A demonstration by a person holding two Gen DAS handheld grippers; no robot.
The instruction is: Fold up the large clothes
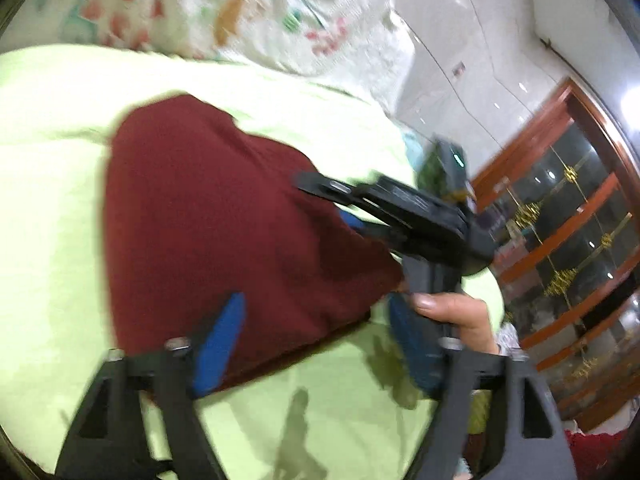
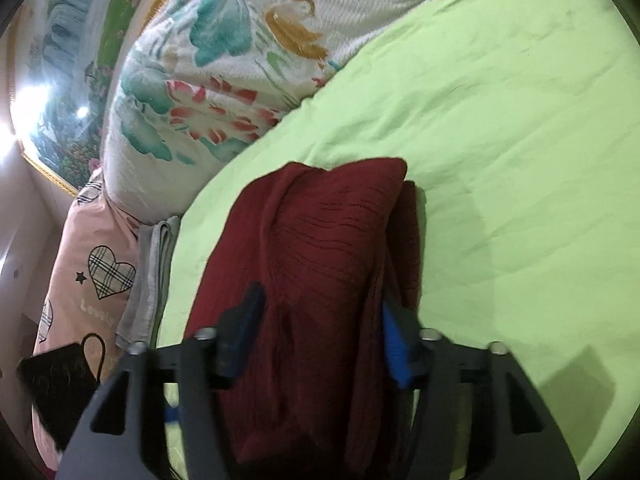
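A dark red knitted garment (image 1: pixel 224 216) lies folded in a thick bundle on the light green bed sheet (image 1: pixel 52 184). My left gripper (image 1: pixel 316 340) is open, its blue pads (image 1: pixel 222 340) wide apart over the bundle's near edge. The right gripper's black body (image 1: pixel 420 216) shows at the bundle's right side, held by a hand (image 1: pixel 460 316). In the right wrist view the garment (image 2: pixel 320 264) runs between the right gripper's (image 2: pixel 320 340) blue pads (image 2: pixel 394 344), with folds bunched between them; the jaws stand fairly wide around the cloth.
A floral quilt (image 2: pixel 208 80) is piled at the bed's head, with a pink heart-print pillow (image 2: pixel 92 264) and a grey folded cloth (image 2: pixel 152 276) beside it. A framed picture (image 2: pixel 60 80) hangs on the wall. A wooden glass-door cabinet (image 1: pixel 568 240) stands past the bed.
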